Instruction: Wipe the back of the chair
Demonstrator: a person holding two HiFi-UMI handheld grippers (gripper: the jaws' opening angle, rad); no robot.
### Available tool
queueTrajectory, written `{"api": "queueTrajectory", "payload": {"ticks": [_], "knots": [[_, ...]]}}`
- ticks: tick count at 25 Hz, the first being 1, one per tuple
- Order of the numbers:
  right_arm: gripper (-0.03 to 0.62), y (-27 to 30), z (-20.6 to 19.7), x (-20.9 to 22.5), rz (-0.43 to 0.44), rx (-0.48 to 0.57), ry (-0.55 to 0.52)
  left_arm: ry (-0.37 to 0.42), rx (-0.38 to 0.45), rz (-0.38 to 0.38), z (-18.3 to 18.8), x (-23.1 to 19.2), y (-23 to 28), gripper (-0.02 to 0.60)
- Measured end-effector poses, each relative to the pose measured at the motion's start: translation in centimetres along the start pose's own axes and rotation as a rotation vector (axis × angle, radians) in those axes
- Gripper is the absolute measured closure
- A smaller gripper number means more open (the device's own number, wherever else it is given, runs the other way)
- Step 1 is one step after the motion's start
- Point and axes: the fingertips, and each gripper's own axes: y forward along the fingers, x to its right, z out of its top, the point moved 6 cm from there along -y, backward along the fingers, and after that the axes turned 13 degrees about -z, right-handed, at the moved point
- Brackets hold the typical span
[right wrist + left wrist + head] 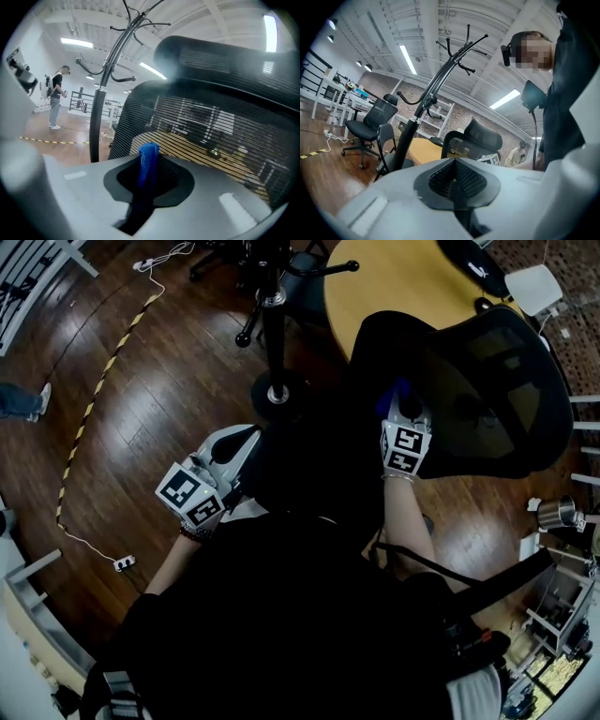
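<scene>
The chair back (pixel 211 136) is black see-through mesh with thin ribs. The cloth (pixel 149 161) pinched in the right hand-held gripper (pixel 151 176) is soft and blue. The left hand-held gripper (pixel 453 176) is matt grey plastic with ridged black pads (pixel 440 177). In the head view, the floor (pixel 141 409) at nine o'clock is dark shiny wood. The bench (pixel 394 277) at twelve o'clock is pale smooth wood.

left gripper (pixel 454 178): jaws together (empty) | right gripper (pixel 151 182): clamped on blue cloth (pixel 149 158); arm extended
</scene>
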Motion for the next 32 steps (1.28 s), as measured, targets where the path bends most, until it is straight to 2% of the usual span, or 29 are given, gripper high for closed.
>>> {"api": "queueTrajectory", "payload": {"ticks": [10,13,16,21,24,27,29,32], "knots": [[0.556,3.4,1.9,-8.7,0.165,0.025,-0.027,-0.028,0.048,0.123,-1.2,-2.0,-5.0,0.575],[0.554,3.9,3.1,-9.8,0.166,0.028,-0.011,-0.02,0.03,0.125,0.1,-2.0,-5.5,0.575],[0.556,4.4,2.7,-10.1,0.155,0.031,0.04,0.011,0.011,0.116,0.8,-1.5,-5.4,0.575],[0.556,4.3,2.4,-11.5,0.281,0.052,0.106,0.016,0.001,0.119,-0.7,-0.2,-5.5,0.575],[0.554,2.0,3.8,-10.1,0.292,0.106,0.133,0.025,-0.001,0.071,-1.0,1.2,-4.0,0.575],[0.555,-2.7,5.0,-5.6,0.269,0.113,0.098,0.023,0.001,-0.01,0.4,4.4,-1.4,0.575],[0.556,-5.6,4.0,-1.6,0.227,0.093,0.078,0.018,-0.004,-0.071,0.7,6.2,0.9,0.575],[0.554,-9.2,-0.1,4.2,0.145,0.032,0.094,0.009,-0.026,-0.152,-0.3,8.2,4.3,0.575]]}}
